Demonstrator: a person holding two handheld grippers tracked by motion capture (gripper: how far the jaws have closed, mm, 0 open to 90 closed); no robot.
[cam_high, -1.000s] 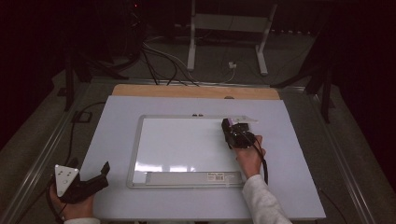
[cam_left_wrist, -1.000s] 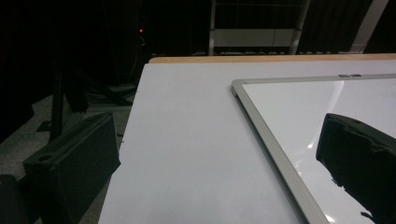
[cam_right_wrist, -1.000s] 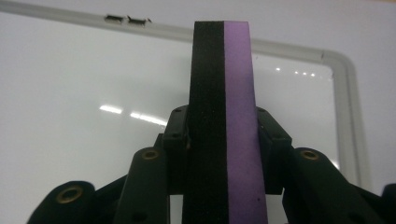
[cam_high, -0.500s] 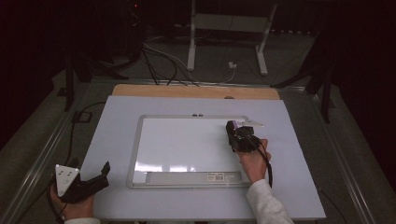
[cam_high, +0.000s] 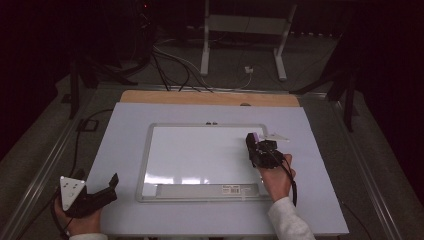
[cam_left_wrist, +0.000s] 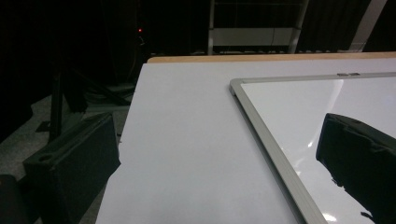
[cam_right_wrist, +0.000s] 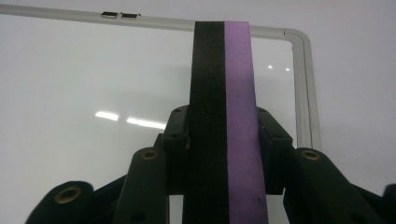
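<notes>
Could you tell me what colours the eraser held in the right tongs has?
The eraser is half black, half purple, seen best in the right gripper view.

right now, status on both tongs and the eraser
Right tongs shut on eraser, over whiteboard near its right edge. Left tongs open, idle at table's near-left corner. Board surface clean, nothing in the way.

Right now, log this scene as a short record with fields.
work in hand: wiping the whiteboard with an eraser
eraser: black felt side and purple foam side, clamped between the jaws
right gripper: shut on eraser, over the board's right part near its top right corner
left gripper: jaws apart, nothing between them, at the table's near left edge, off the board
whiteboard: flat on the white table, surface looks clean, glare spots
</notes>
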